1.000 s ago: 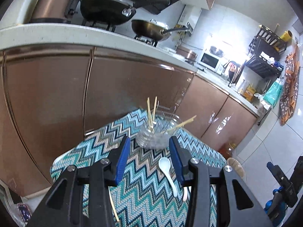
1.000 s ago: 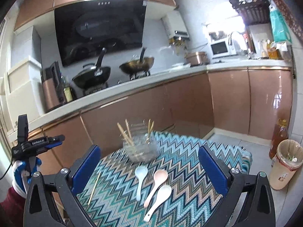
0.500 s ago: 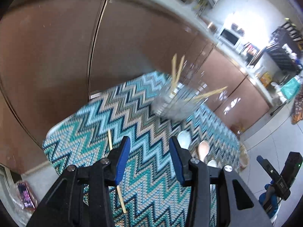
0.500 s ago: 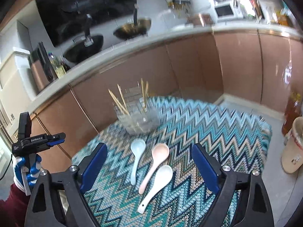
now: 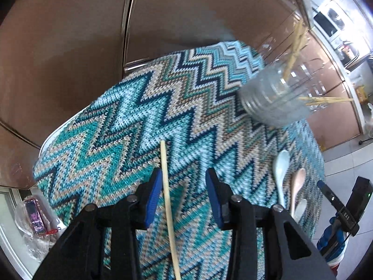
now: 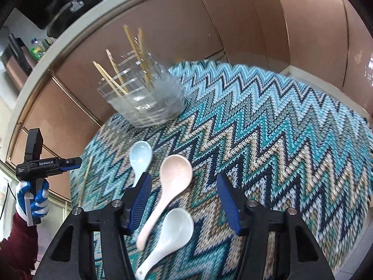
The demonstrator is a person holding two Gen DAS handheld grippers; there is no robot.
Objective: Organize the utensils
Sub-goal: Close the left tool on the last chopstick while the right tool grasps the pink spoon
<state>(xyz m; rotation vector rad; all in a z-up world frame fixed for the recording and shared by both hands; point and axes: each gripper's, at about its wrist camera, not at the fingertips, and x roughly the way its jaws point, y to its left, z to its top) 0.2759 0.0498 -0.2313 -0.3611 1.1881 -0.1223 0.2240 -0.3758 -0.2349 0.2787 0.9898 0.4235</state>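
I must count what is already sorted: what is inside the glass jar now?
The glass jar holds several wooden chopsticks leaning against its wall. Blur and ribbed glass hide the bottom, so an exact count is not possible. No spoon is visible inside.

Left gripper [image 5: 183, 191] has dropped over the loose chopstick [image 5: 168, 200]; right gripper [image 6: 184, 198] has narrowed above the pink spoon [image 6: 172, 184].

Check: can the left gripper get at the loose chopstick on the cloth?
Probably yes. The left gripper is open, and the loose chopstick lies flat between its fingers with nothing on top.
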